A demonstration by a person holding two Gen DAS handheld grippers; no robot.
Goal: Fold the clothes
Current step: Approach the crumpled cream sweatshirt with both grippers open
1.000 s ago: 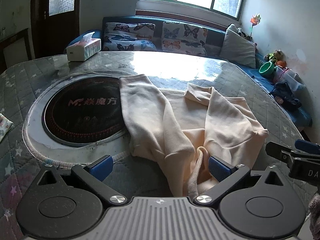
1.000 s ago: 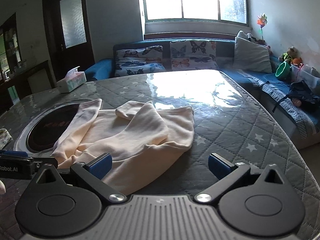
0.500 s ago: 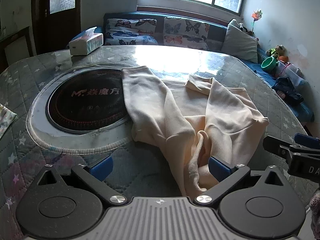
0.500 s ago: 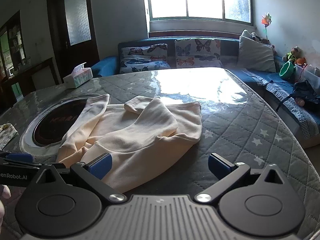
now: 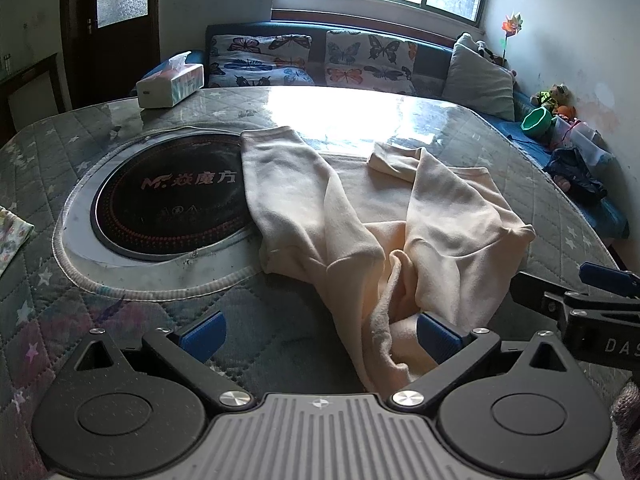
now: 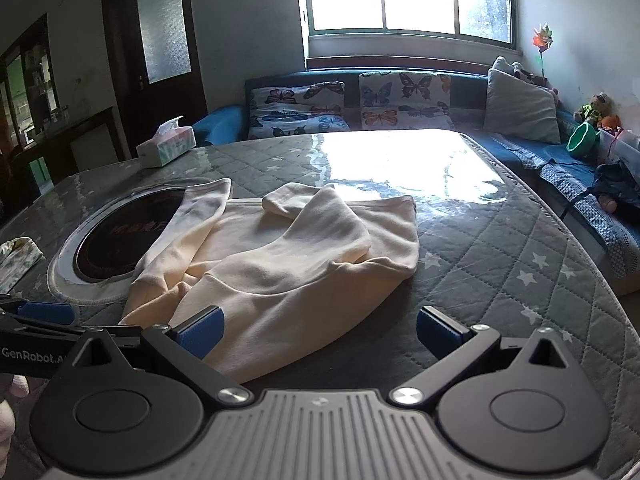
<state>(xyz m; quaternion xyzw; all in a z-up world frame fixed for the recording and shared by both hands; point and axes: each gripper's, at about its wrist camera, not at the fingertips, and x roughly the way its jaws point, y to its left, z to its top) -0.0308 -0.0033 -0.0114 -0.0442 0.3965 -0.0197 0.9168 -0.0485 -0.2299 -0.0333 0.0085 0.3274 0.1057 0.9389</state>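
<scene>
A cream sweatshirt (image 5: 360, 216) lies on the quilted table, both sleeves folded over its body; it also shows in the right wrist view (image 6: 280, 264). My left gripper (image 5: 320, 336) is open and empty at the near edge of the garment, its right finger beside the bunched near hem. My right gripper (image 6: 320, 332) is open and empty, its left finger over the garment's near edge. The right gripper also shows at the right of the left wrist view (image 5: 592, 292), and the left gripper at the left of the right wrist view (image 6: 40, 320).
A round black cooktop (image 5: 168, 196) is set in the table left of the garment. A tissue box (image 5: 170, 84) stands at the far left corner. A patterned cloth (image 5: 12, 236) lies at the left edge. A sofa with cushions (image 5: 320, 60) runs behind and right.
Both grippers have pulled back toward me and risen slightly, so the garment looks farther off. The sweatshirt has not moved.
</scene>
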